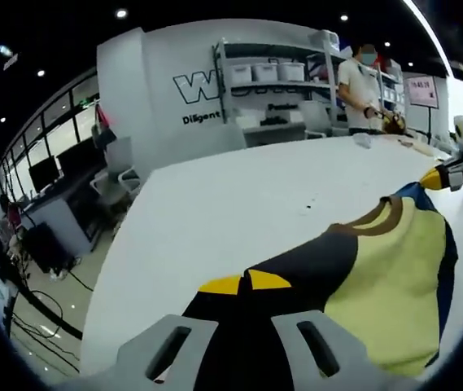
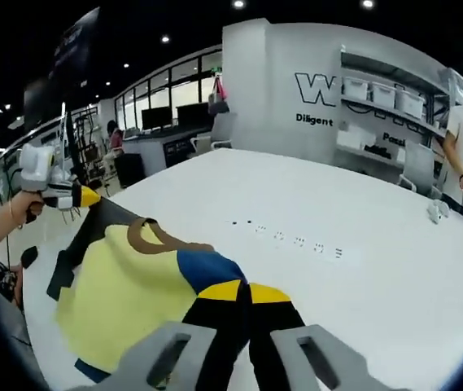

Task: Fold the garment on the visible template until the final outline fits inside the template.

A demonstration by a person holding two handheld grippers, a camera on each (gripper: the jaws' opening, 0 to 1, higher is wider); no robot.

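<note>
Left gripper view: wall (image 1: 166, 73) lettering reads "W" and "Diligent". The left gripper (image 1: 243, 346) is clamped on the shirt's (image 1: 386, 277) dark sleeve; the shirt stretches rightward across the white table (image 1: 239, 204) toward the right gripper (image 1: 451, 175). A person (image 1: 360, 85) stands behind.

Right gripper view: the right gripper (image 2: 243, 354) pinches the other sleeve; the left gripper shows at far left.

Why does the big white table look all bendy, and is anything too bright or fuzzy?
In the left gripper view the fisheye lens curves the table, and a ceiling light strip glares at the top right. In the right gripper view the table edge bows too, ceiling spots shine, and the garment looks slightly soft. Lighting is even, shadows faint.
</note>
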